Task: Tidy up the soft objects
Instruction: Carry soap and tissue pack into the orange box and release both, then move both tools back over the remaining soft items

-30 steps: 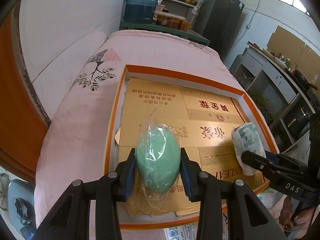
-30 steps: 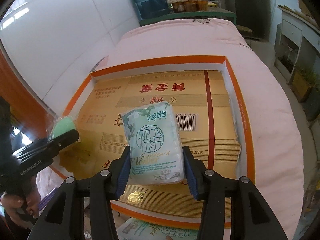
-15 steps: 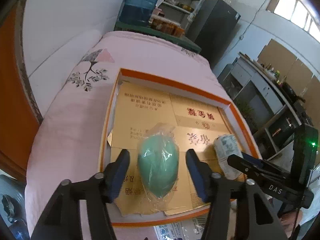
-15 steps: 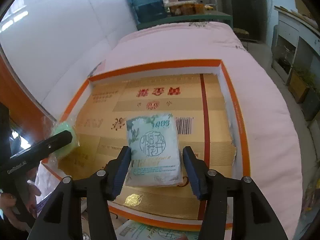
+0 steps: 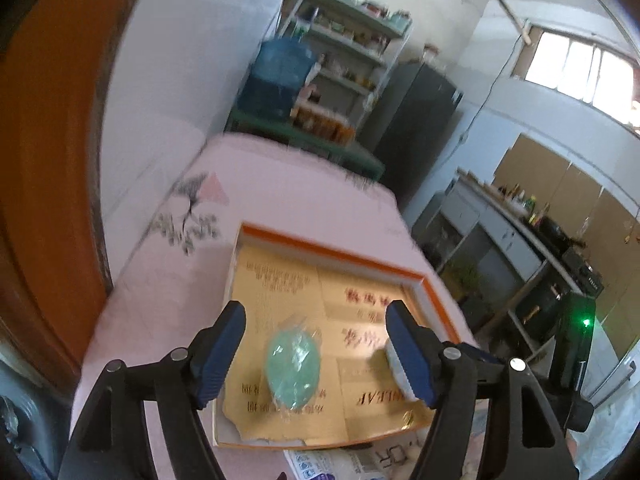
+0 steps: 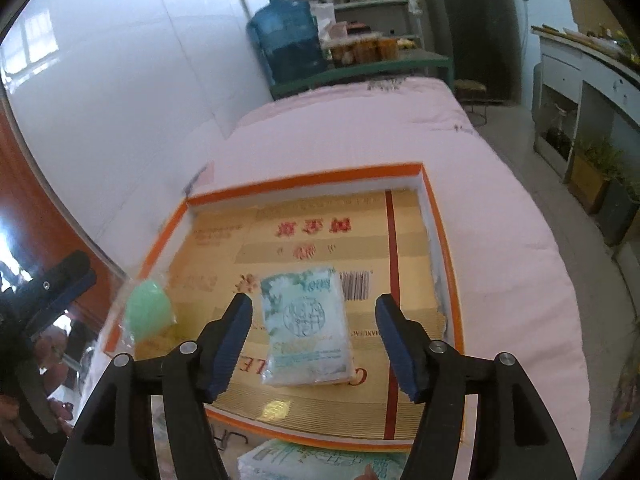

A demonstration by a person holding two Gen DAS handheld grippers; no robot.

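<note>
A green egg-shaped soft object in clear plastic wrap (image 5: 293, 372) lies in the near left part of a shallow orange-rimmed box (image 5: 332, 250) lined with gold cardboard. My left gripper (image 5: 316, 352) is open and raised above it. A white and teal tissue pack (image 6: 306, 320) lies in the same box (image 6: 304, 188), near its front middle. My right gripper (image 6: 314, 346) is open above the pack, not touching it. The green object also shows in the right wrist view (image 6: 147, 314), and the tissue pack's edge shows in the left wrist view (image 5: 394, 360).
The box rests on a pink quilted bed (image 6: 400, 132). More tissue packs lie on the bed in front of the box (image 6: 320, 460). A white wall (image 6: 120, 80) runs along the left. A blue water jug (image 6: 288, 40) and shelves stand beyond the bed.
Both grippers opened and let go: the green object and the tissue pack now lie in the box. Both grippers have pulled back and up from them.
</note>
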